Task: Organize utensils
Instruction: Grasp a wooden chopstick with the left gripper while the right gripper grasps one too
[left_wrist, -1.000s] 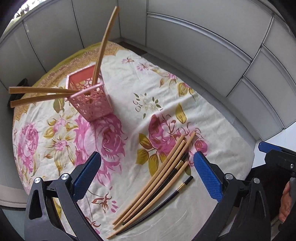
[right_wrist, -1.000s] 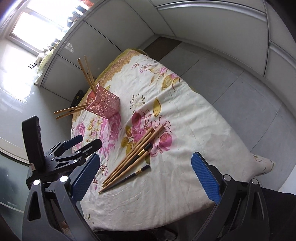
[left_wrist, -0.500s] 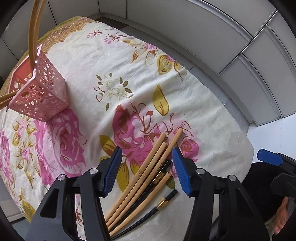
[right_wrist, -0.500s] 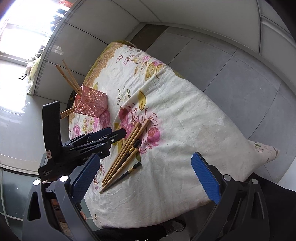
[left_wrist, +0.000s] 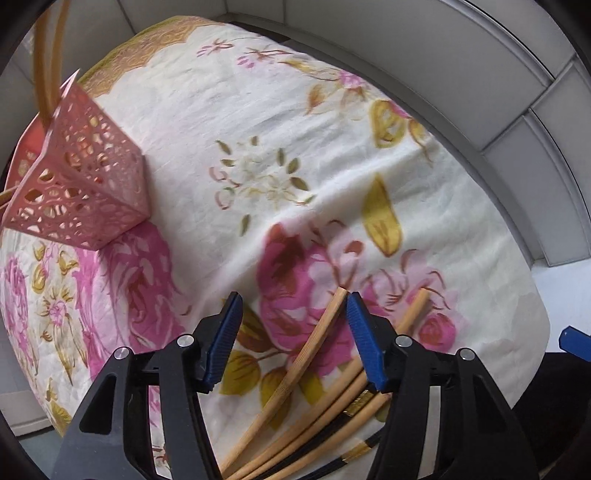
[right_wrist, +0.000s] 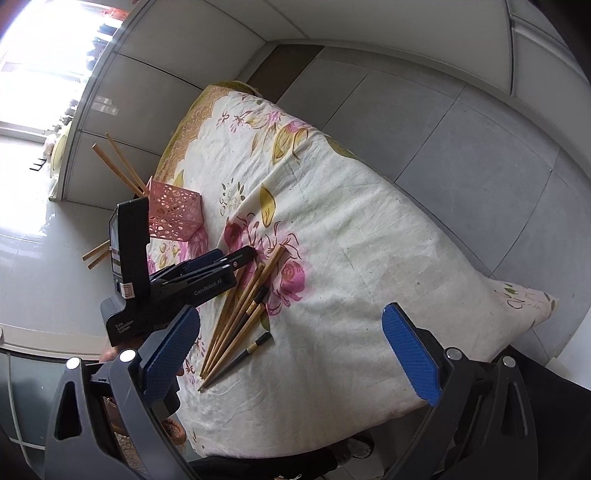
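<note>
Several wooden chopsticks (left_wrist: 314, 373) and black chopsticks (right_wrist: 247, 354) lie in a bundle on the floral cloth. My left gripper (left_wrist: 293, 332) is low over the bundle's far ends, partly open, with one wooden chopstick (left_wrist: 295, 369) between its fingers, its tip by the right pad (left_wrist: 364, 343). It also shows in the right wrist view (right_wrist: 247, 258). A pink lattice holder (left_wrist: 81, 184) stands at the left with wooden chopsticks (right_wrist: 118, 166) leaning out. My right gripper (right_wrist: 291, 350) is wide open and empty, held above the table's near side.
The table is small and draped in a floral cloth (right_wrist: 351, 240) whose edges hang down. Grey floor tiles (right_wrist: 461, 129) and a pale wall surround it. A window (right_wrist: 33, 62) glares at the upper left.
My left gripper has dropped toward the chopstick bundle and narrowed its opening, now straddling one wooden chopstick, which has splayed out from the others. The right gripper stays back, wide open.
</note>
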